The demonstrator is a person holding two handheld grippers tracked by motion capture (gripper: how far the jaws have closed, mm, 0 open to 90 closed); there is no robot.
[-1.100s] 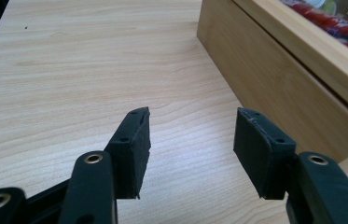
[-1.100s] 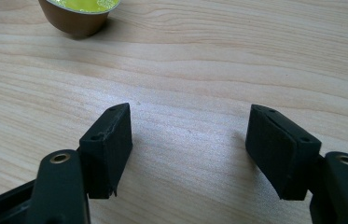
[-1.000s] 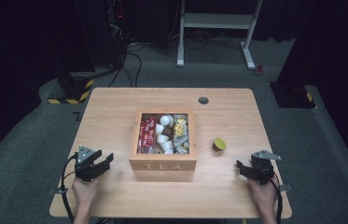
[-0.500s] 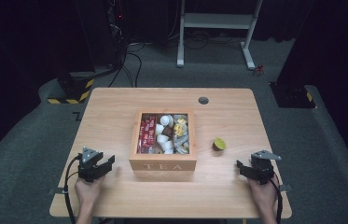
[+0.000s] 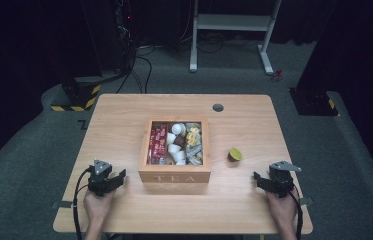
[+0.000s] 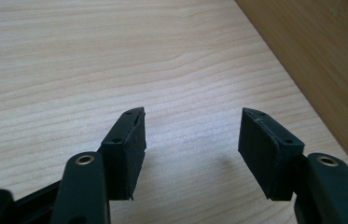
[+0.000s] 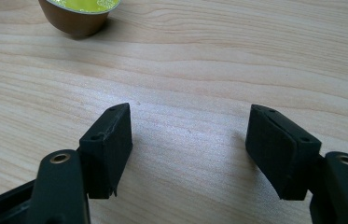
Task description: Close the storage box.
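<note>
A wooden box marked TEA (image 5: 175, 176) stands mid-table, holding red packets, white capsules and yellow-grey sachets. A brown capsule with a lime-green lid (image 5: 234, 154) sits on the table to its right, and again at the top left of the right gripper view (image 7: 80, 14). My left gripper (image 5: 119, 179) rests at the box's front left corner. Its jaws (image 6: 192, 114) have just been opening further, with bare wood between them and the box wall (image 6: 321, 60) close by. My right gripper (image 5: 258, 181) lies near the front right, open (image 7: 189, 112) and holding nothing, short of the capsule.
The table's front edge (image 5: 184, 231) runs just behind both hands. A round grey cable port (image 5: 218, 107) sits near the far edge. Bare wood lies between the box and each gripper. Dark floor, cables and a white frame stand beyond the table.
The left gripper has edged slightly to the right, toward the box. The right gripper, the box and the capsule have stayed where they were.
</note>
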